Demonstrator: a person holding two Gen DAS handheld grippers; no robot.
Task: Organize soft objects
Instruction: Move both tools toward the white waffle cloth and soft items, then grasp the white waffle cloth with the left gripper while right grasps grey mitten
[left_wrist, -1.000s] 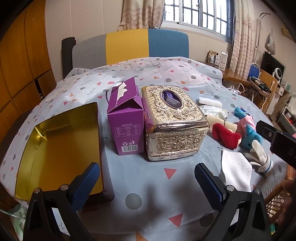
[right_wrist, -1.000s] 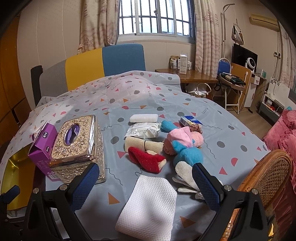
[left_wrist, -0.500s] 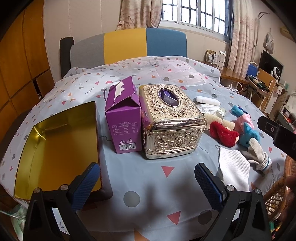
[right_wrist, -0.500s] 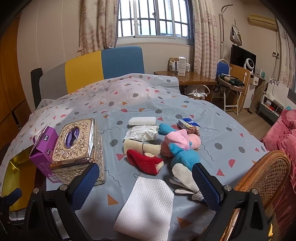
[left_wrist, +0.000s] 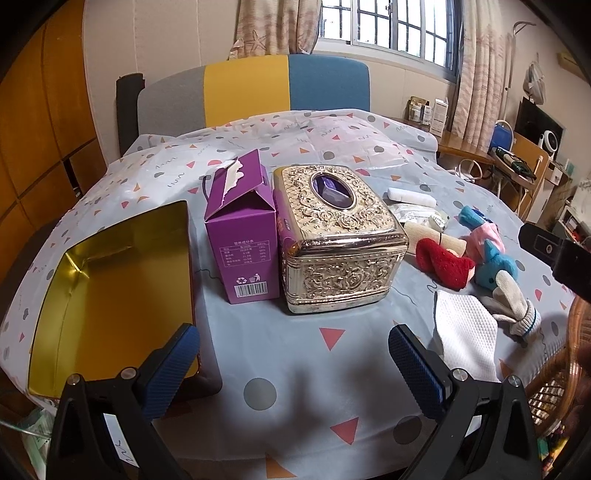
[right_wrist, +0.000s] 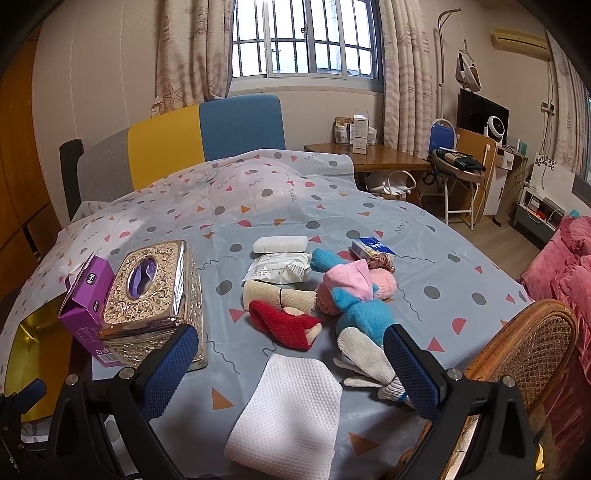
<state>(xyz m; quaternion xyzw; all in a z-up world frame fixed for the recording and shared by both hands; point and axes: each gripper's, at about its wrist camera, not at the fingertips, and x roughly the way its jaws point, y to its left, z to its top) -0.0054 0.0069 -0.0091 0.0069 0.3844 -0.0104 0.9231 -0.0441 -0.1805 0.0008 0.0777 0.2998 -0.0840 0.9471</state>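
Note:
Soft items lie grouped on the patterned tablecloth: a white textured cloth, a red sock, a blue and pink plush toy, a grey-white glove, a beige roll and a white bar-shaped pad. My right gripper hovers open just above the cloth. My left gripper hangs open over bare tablecloth in front of the ornate metal tissue box, holding nothing.
An open gold tin lies at the left, a purple carton beside the tissue box. A wrapped packet and small blue pack lie behind the toys. A wicker chair stands at the right edge.
Both grippers have pulled back and risen a little, so the table items sit slightly farther off. Nothing on the table has moved; both stay open.

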